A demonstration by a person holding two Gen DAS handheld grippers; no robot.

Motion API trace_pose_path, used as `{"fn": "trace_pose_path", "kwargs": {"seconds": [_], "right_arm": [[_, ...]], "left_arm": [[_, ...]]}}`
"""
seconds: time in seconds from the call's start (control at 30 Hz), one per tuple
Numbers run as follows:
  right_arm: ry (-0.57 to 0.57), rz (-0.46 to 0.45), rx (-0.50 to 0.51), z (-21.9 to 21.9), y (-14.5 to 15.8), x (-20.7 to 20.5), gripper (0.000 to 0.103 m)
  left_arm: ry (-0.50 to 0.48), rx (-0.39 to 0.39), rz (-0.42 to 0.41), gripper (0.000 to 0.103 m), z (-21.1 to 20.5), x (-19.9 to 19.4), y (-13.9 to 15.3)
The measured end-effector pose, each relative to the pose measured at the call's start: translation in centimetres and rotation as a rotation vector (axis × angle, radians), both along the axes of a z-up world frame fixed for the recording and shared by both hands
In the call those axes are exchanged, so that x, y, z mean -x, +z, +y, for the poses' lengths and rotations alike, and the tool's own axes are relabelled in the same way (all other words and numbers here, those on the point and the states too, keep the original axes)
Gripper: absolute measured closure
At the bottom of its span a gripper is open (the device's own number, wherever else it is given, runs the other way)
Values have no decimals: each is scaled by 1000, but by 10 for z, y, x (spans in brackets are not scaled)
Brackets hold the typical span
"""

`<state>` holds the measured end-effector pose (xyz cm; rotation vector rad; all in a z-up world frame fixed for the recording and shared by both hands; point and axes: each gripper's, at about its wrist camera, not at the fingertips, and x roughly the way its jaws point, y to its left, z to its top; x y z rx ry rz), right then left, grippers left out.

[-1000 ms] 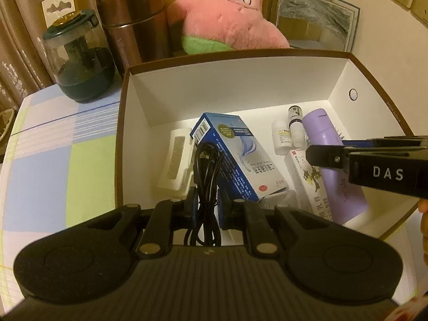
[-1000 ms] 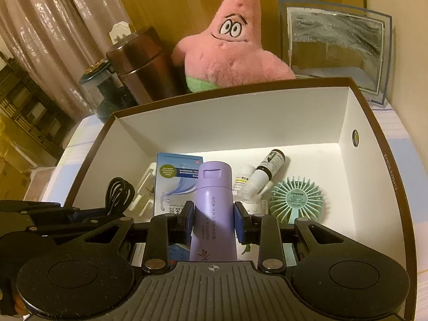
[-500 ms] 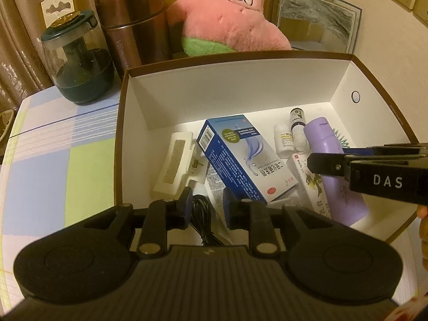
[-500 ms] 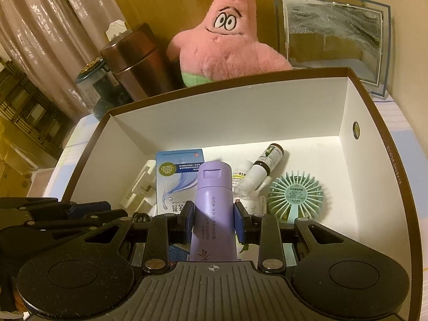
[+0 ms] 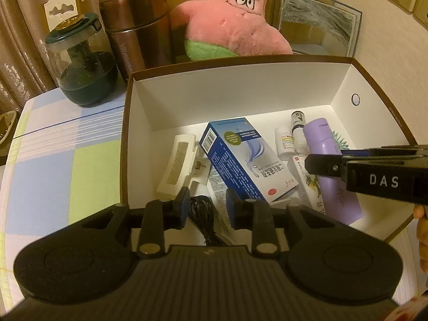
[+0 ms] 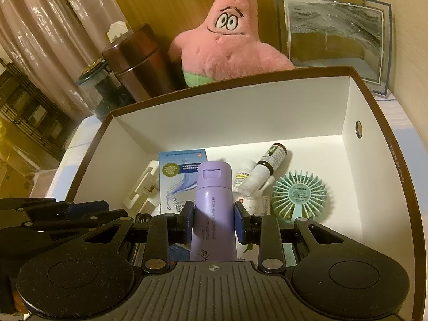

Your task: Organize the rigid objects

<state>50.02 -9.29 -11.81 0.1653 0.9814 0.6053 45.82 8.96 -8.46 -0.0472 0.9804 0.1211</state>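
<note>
Nearly packed: left tool (image 5: 206, 204) gapes empty over the cable (image 5: 200, 211) in the box (image 6: 214, 107), right tool (image 6: 214, 220) grips the purple bottle (image 6: 212, 203), unreleased.

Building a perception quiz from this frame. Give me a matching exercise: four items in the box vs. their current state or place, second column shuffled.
Column 1:
1. purple bottle
2. black cable
3. green fan
4. blue carton

Column 2:
A. lying flat at the right of the box
B. clamped in the right gripper
C. tilted, propped on other items
D. on the box floor between the open fingers of the left gripper

Pairs: 1-B, 2-D, 3-A, 4-C
</note>
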Motion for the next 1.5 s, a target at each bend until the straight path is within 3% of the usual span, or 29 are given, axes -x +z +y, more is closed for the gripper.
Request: {"fn": "trace_pose_path", "kwargs": {"seconds": [0.17,0.3,0.43,0.7,0.77,0.87,1.03,1.5], "right_arm": [[-34,14,-39,-5,7,-4,70],[-33,-3,-34,-11,13,-1,55],[-32,-2,-26,-17,14,3,51],[-8,4,19,-29,11,20,44],[2,0,29,-32,11,27,43],[7,-13,38,-37,13,38,42],[10,-46,43,-46,22,53,41],[30,-150,31,-67,54,98,41]], "left_arm": [[2,1,-10,70,0,4,4],[6,4,-17,69,0,7,6],[8,2,-21,68,0,11,9],[10,10,-54,56,-7,25,20],[15,21,-70,49,-9,31,25],[24,10,-99,39,-15,41,33],[40,5,-137,34,-22,60,46],[69,-50,-227,34,-54,118,76]]}}
